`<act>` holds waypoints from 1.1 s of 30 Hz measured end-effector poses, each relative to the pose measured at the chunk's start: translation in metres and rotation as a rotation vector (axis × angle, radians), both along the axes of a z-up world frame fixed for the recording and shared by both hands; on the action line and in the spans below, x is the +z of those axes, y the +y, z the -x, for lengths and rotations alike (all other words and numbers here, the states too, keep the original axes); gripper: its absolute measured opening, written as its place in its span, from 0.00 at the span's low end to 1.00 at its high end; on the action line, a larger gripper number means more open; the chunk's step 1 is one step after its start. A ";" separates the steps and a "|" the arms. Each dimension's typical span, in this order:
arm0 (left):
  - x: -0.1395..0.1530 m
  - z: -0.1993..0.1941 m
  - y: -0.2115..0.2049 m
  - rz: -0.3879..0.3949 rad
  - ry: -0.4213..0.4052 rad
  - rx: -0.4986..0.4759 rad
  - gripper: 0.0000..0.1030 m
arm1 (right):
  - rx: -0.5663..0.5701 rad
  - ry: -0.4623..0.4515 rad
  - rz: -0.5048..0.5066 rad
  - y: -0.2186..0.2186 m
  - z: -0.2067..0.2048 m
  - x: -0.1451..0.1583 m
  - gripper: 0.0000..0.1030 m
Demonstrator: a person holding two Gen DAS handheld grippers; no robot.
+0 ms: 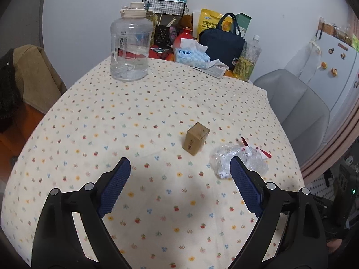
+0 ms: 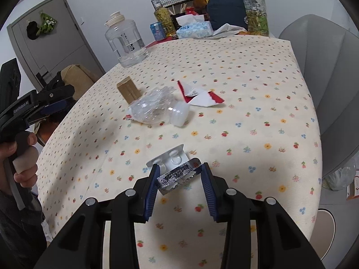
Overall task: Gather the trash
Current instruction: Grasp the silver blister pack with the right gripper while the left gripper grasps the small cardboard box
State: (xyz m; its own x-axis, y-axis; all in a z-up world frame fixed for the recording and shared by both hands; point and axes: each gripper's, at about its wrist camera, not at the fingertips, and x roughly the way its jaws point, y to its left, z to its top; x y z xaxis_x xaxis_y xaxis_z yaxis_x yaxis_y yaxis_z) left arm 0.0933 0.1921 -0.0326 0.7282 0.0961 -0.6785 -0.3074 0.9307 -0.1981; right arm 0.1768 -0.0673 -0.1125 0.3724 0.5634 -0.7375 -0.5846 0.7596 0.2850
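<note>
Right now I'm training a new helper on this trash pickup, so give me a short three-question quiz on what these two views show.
1. True or false: the left gripper holds the cardboard box.
2. What sits between the right gripper's pads? A) blister pack B) plastic cap C) torn red wrapper
3. Fill in: the crumpled clear plastic lies beside the ____ box on the tablecloth.

Key
1. False: its jaws stand wide open over bare cloth, the box apart and ahead of them.
2. A: the blister pack; the cap and the wrapper lie farther up the table.
3. Cardboard.
</note>
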 end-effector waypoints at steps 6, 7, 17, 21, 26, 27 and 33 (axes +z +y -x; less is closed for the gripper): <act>-0.008 -0.023 -0.003 -0.005 0.017 -0.038 0.84 | -0.052 -0.019 0.007 -0.011 -0.015 0.008 0.37; -0.010 -0.027 -0.003 -0.003 0.020 -0.043 0.84 | -0.061 -0.023 0.009 -0.013 -0.017 0.009 0.37; -0.033 -0.068 -0.005 0.051 0.040 -0.057 0.79 | -0.147 -0.054 0.025 -0.041 -0.029 0.023 0.37; -0.040 -0.078 -0.005 0.058 0.038 -0.057 0.77 | -0.175 -0.058 0.030 -0.054 -0.030 0.026 0.37; -0.047 -0.091 -0.004 0.049 0.052 -0.047 0.67 | -0.207 -0.041 0.026 -0.065 -0.030 0.022 0.37; -0.050 -0.094 -0.003 0.045 0.064 -0.040 0.52 | -0.210 -0.037 0.024 -0.067 -0.029 0.021 0.37; -0.046 -0.086 0.000 0.065 0.034 -0.012 0.32 | -0.221 -0.036 0.008 -0.077 -0.028 0.022 0.37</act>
State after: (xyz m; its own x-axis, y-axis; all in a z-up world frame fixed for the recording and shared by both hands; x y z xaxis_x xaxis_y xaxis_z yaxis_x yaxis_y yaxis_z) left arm 0.1795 0.1922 -0.0789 0.7056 0.0423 -0.7073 -0.3035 0.9200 -0.2477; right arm 0.2050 -0.1439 -0.0910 0.5120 0.4591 -0.7260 -0.4134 0.8726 0.2602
